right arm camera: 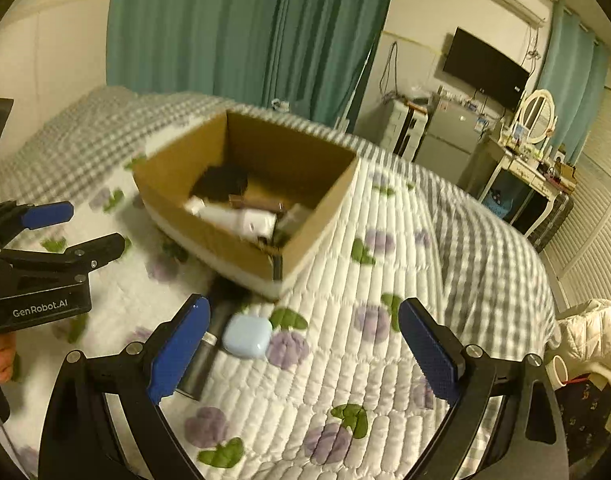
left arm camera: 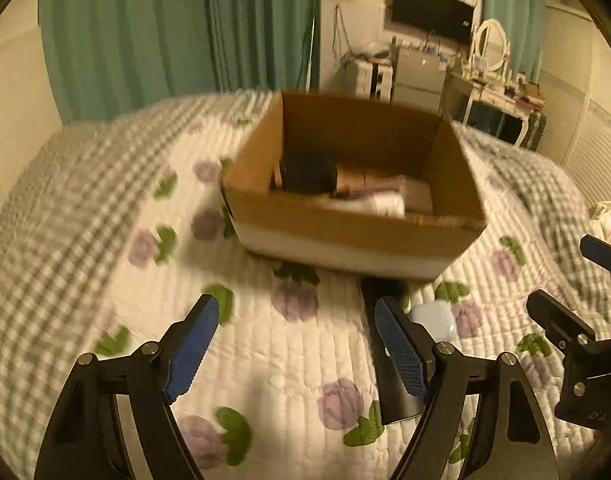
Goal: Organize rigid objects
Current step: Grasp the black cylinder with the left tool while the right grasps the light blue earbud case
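Observation:
An open cardboard box (left arm camera: 357, 236) (right arm camera: 209, 236) stands on the quilted bed and holds a black round object (left arm camera: 307, 172), a white bottle (right arm camera: 241, 218) and other items. A pale blue rounded case (right arm camera: 247, 336) (left arm camera: 433, 322) and a dark cylinder (right arm camera: 201, 354) (left arm camera: 389, 384) lie on the quilt in front of the box. My left gripper (left arm camera: 297, 348) is open and empty above the quilt, left of the cylinder. My right gripper (right arm camera: 301, 344) is open and empty, with the blue case just inside its left finger (right arm camera: 177, 356).
The bed has a flowered white quilt (right arm camera: 345, 380) with a grey checked edge. A white jacket (right arm camera: 593, 332) lies at the bed's right. Green curtains (right arm camera: 225, 28), a wall television (right arm camera: 485, 68) and a dressing table (right arm camera: 533, 160) stand beyond.

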